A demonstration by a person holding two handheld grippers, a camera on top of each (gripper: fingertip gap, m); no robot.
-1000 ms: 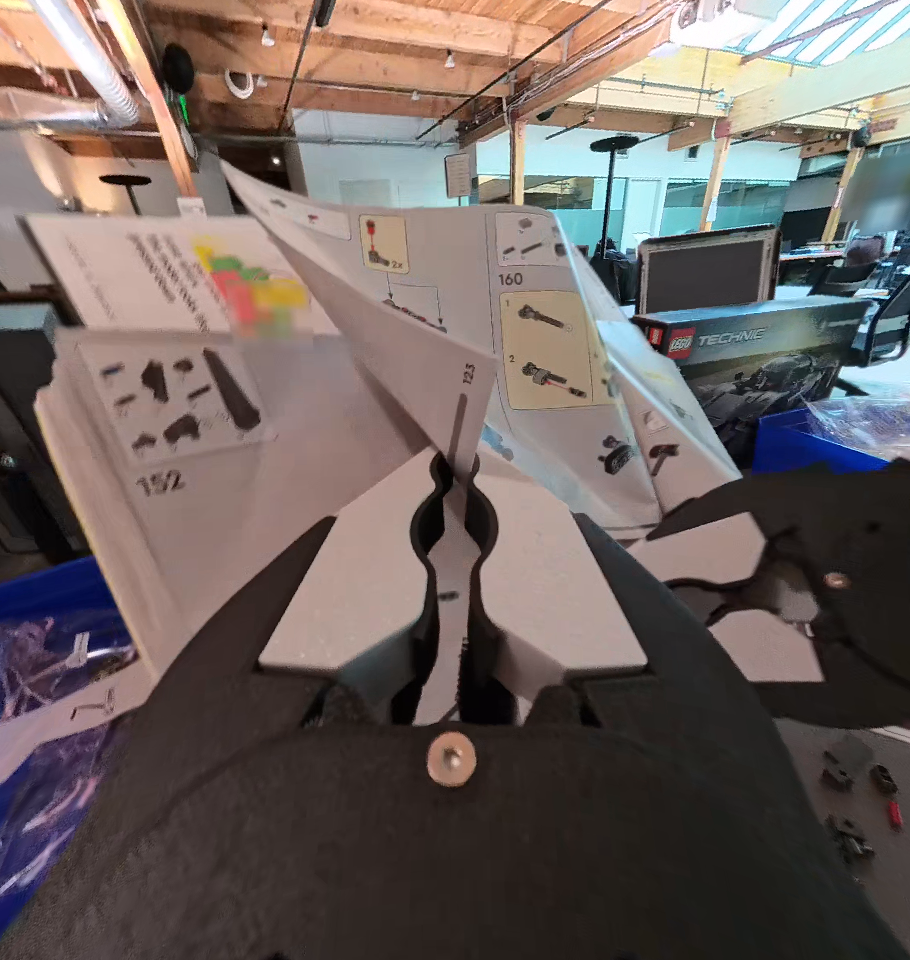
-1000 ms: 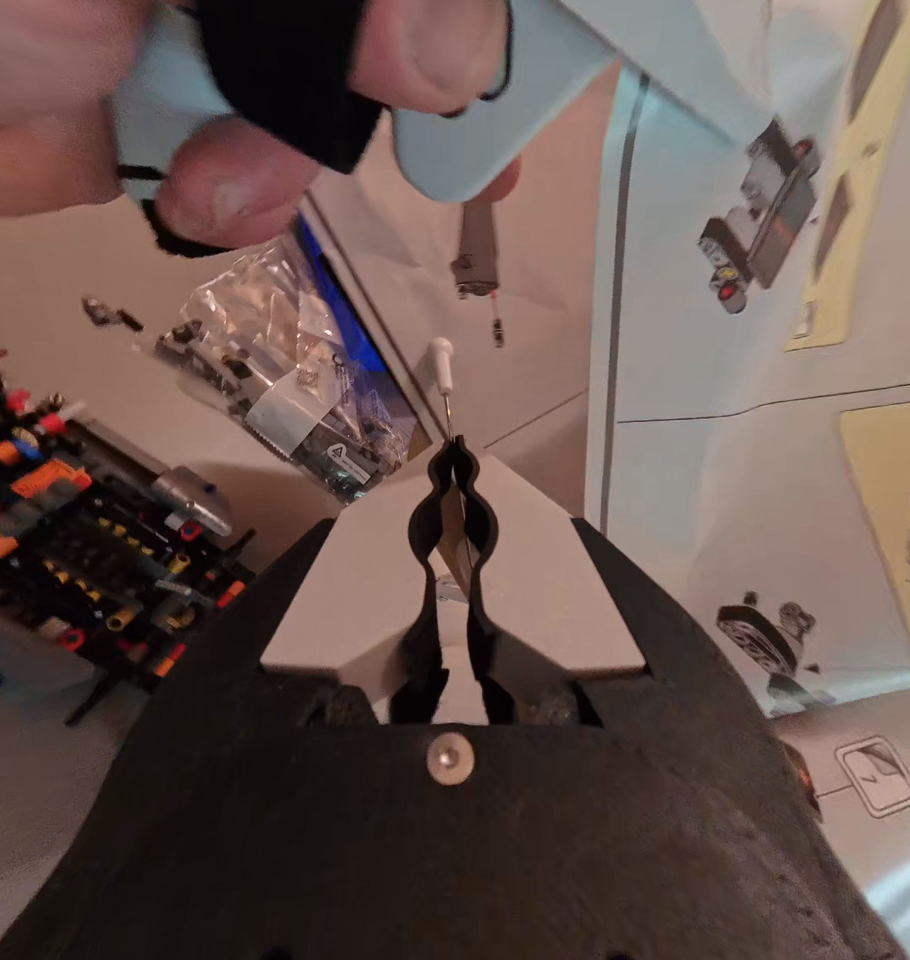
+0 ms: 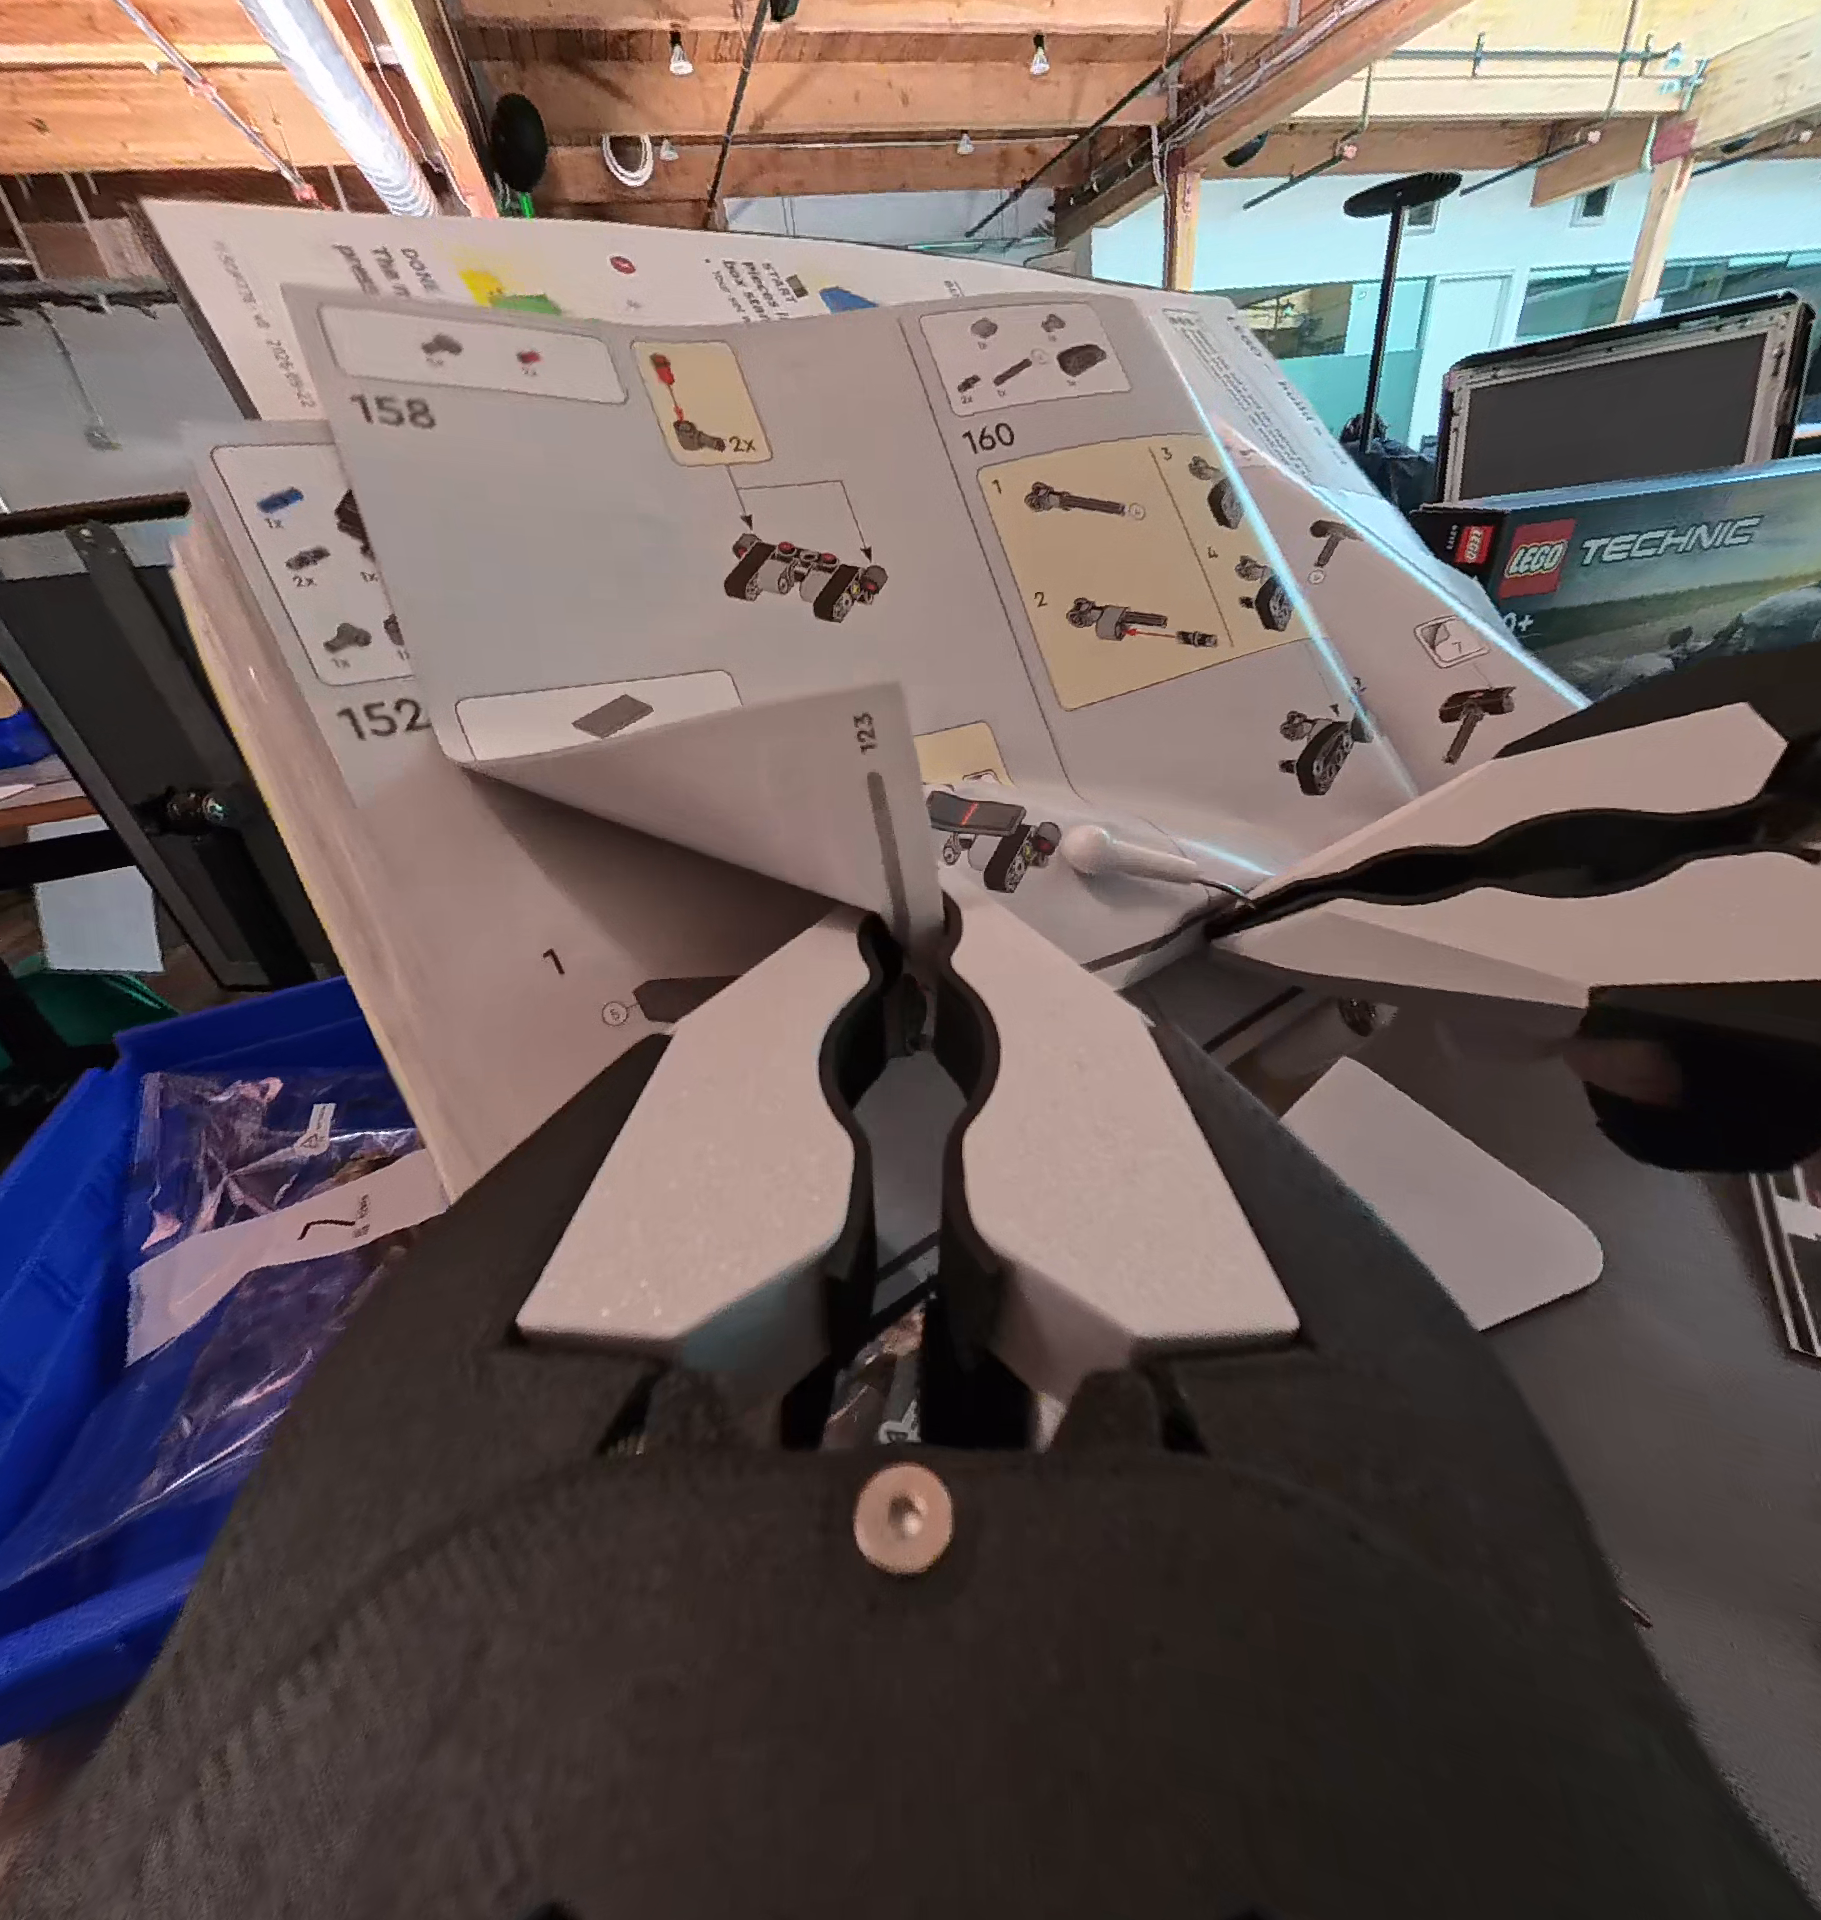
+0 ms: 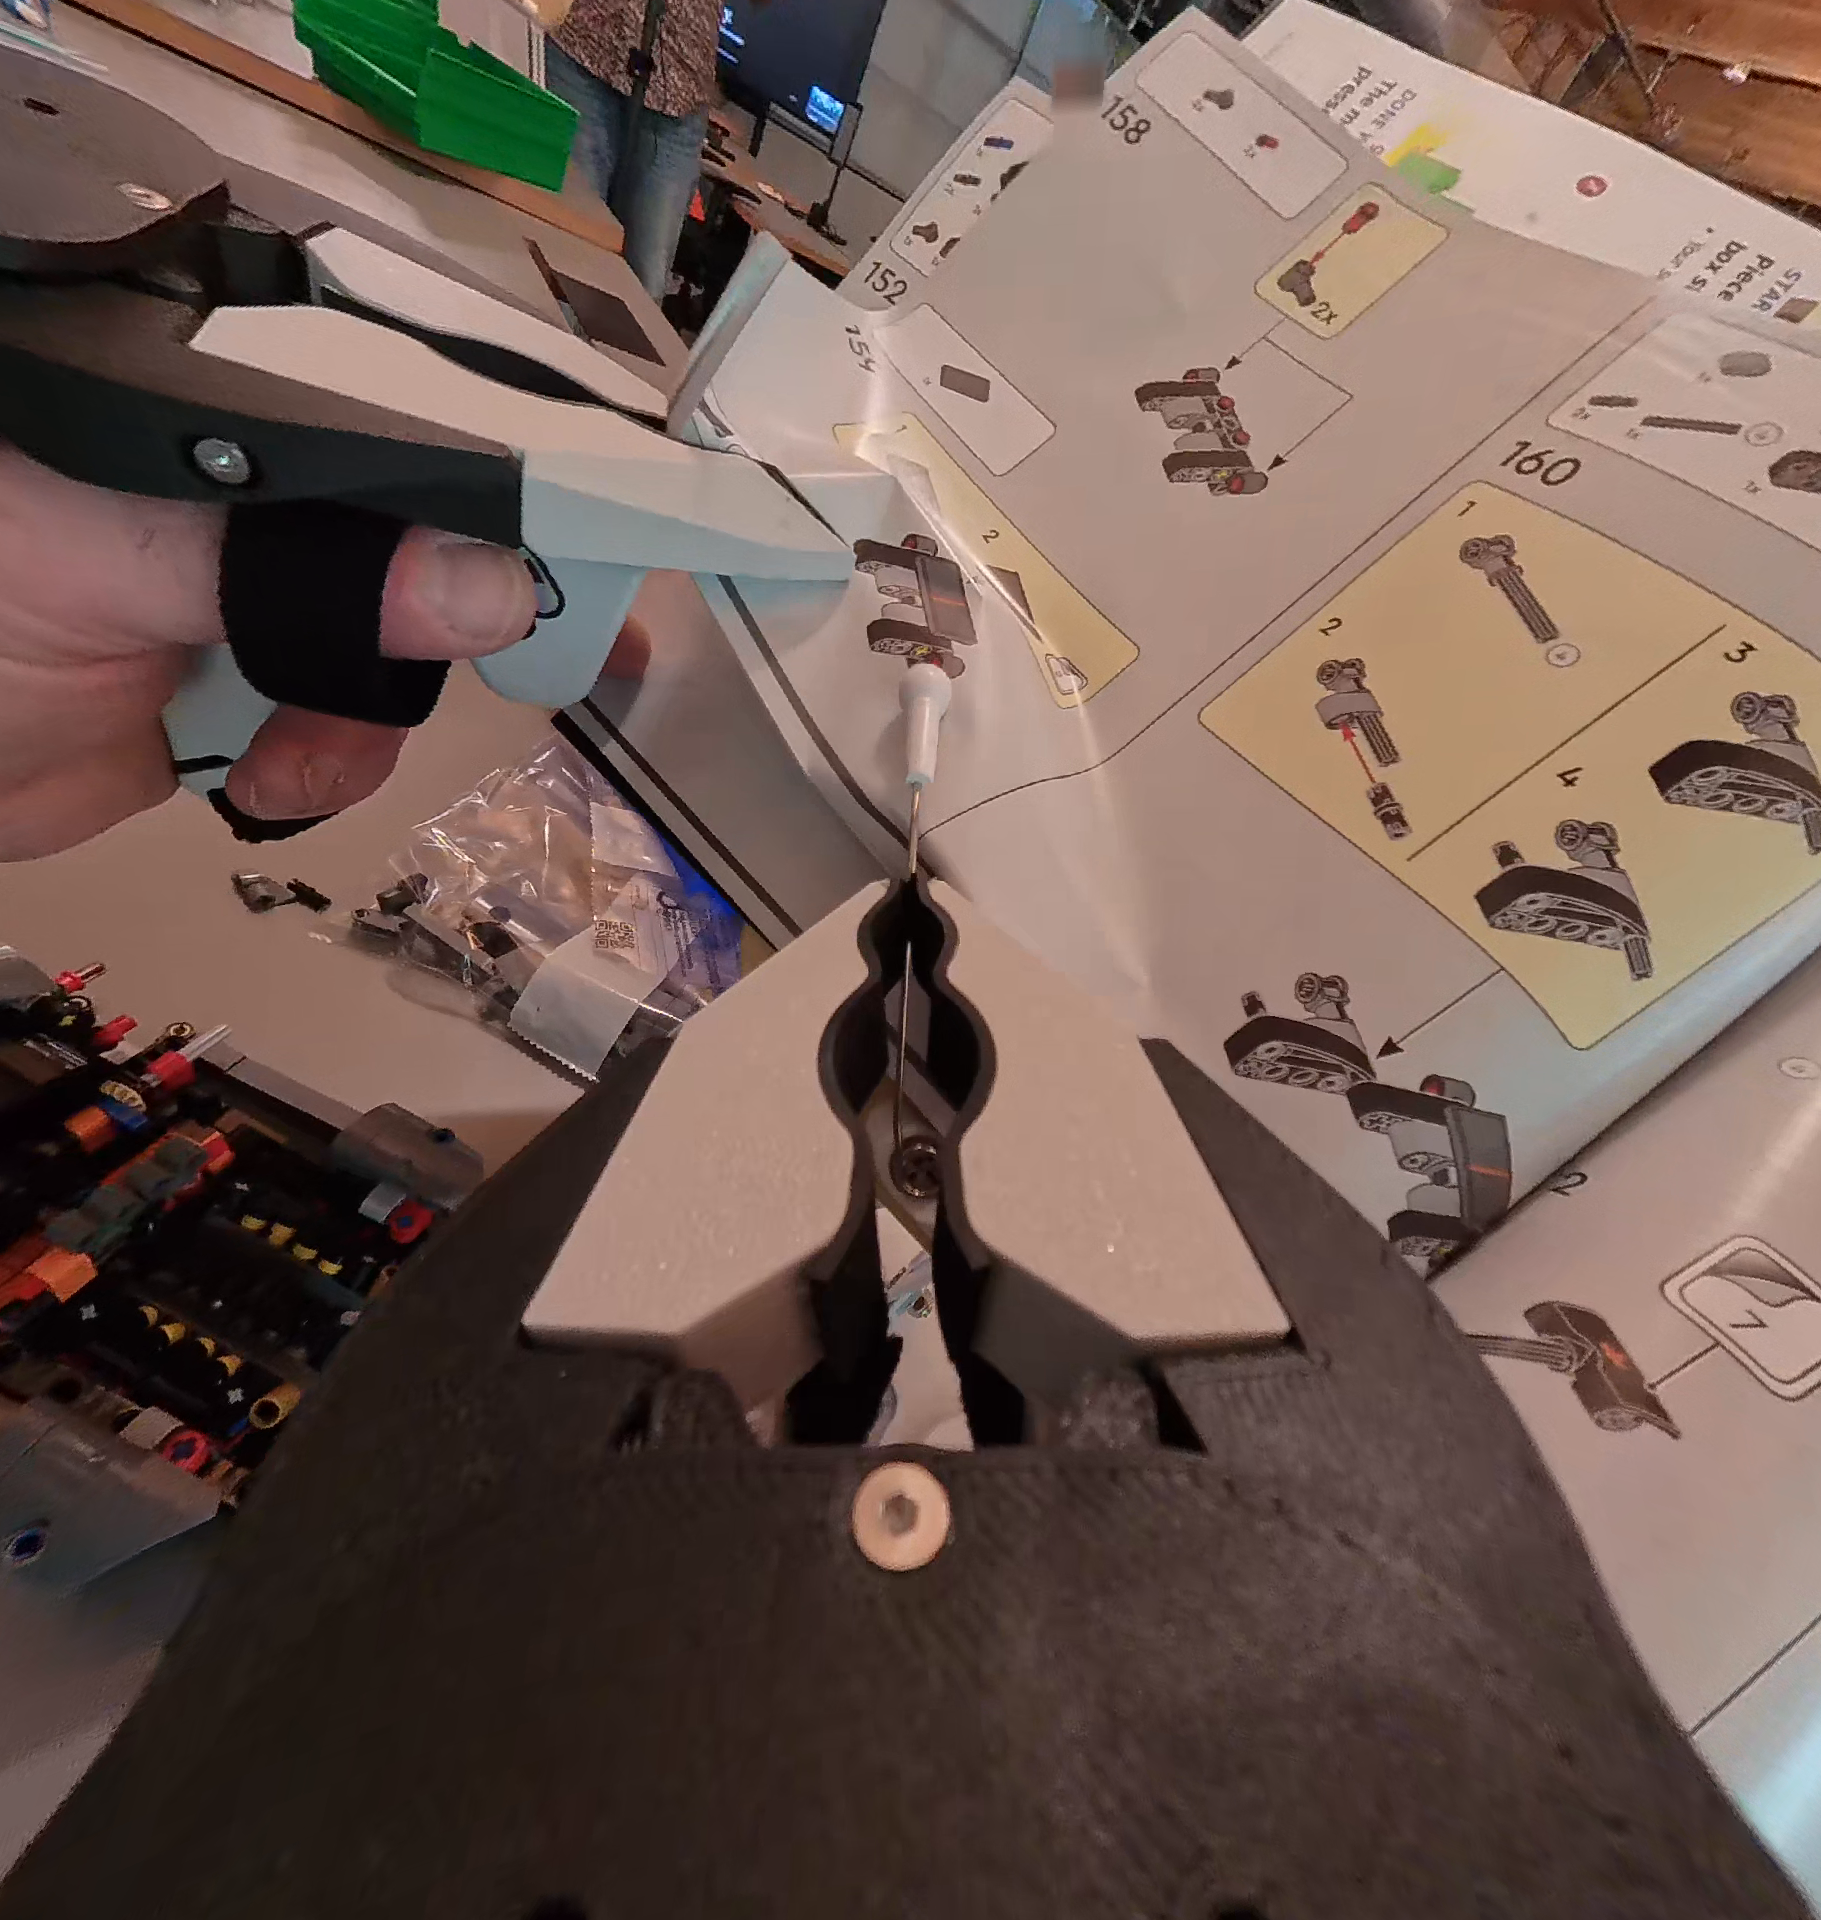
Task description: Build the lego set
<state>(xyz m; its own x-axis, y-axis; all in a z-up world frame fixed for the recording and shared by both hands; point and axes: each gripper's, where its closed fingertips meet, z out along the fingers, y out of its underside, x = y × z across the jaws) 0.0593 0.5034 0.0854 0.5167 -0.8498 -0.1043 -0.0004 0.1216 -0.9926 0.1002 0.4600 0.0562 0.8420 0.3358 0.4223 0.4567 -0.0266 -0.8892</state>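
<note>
1. Holding a page corner (image 3: pixel 823 800) of the instruction booklet (image 3: pixel 594 540) in my left claw (image 3: pixel 911 940), jaws closed on the paper at frame centre.
2. My right claw (image 4: pixel 908 883) is closed on a thin wire tool with a white tip (image 4: pixel 925 707).
3. I judge the page could tear or slip if I pull too sharply.
4. The tool's long axis points up the frame at the open spread.
5. The part-built lego model (image 4: pixel 127 1195) lies on the bench (image 4: pixel 262 977), lower left.

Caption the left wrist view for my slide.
Left gripper pinches an instruction booklet page corner; right gripper holds a white-tipped pin.
</note>
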